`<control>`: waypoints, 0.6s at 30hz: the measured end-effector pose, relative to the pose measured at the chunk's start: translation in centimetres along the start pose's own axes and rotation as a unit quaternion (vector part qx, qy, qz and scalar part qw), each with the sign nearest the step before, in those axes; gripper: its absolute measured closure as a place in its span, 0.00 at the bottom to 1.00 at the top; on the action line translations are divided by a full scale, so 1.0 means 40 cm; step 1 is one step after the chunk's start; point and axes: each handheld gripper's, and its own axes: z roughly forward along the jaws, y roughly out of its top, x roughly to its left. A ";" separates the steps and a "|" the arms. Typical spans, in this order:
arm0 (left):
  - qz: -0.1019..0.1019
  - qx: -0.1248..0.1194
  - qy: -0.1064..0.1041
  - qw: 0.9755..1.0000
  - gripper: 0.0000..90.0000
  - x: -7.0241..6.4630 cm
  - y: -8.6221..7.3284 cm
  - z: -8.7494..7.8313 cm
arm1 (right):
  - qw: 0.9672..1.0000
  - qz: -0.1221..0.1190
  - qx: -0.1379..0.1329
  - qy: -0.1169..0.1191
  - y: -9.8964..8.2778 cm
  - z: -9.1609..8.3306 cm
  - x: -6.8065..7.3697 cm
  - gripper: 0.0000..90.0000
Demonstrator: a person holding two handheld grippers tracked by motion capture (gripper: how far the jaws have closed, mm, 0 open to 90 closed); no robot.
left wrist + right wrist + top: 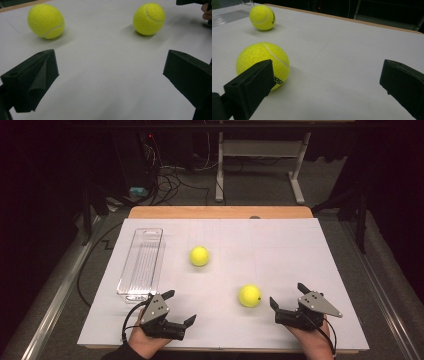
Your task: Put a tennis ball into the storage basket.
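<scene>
Shadow swallows the floor and the room beyond the tabletop (280, 245) in the high view, where desk legs and loose cables are only half readable. In the right gripper view the near tennis ball (263, 64) is partly covered by that gripper's own left jaw, and the black print low on the ball is too cut off to read. In the left gripper view a corner of the other gripper and a bit of a hand are clipped at the top right edge.

A clear plastic tray (141, 265) lies lengthwise at the left of the white sheet; nothing can be seen inside it, though its transparent walls make that hard to judge.

The left gripper (179, 307) rests near the front edge, just in front of the tray's near end, jaws spread wide and holding nothing. The right gripper (288, 296) sits near the front right, also wide open and empty, with the near tennis ball (249, 296) just to its left, close but apart from the jaw. The far tennis ball (199, 256) sits toward the middle, well apart from both grippers and right of the tray. Bare white surface stretches across the right half and the back, up to the wooden far edge.
</scene>
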 end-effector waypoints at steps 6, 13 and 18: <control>0.005 0.025 -0.001 1.000 0.01 -0.007 -0.001 0.014 | 1.000 0.001 0.001 0.001 0.000 0.000 0.001 0.00; 0.002 0.054 0.001 0.999 0.01 -0.022 0.001 0.037 | 1.000 0.006 0.001 0.003 -0.002 0.003 0.001 0.00; 0.003 0.071 0.002 0.997 0.01 -0.026 0.000 0.049 | 1.000 0.003 0.005 0.005 -0.003 0.006 0.007 0.00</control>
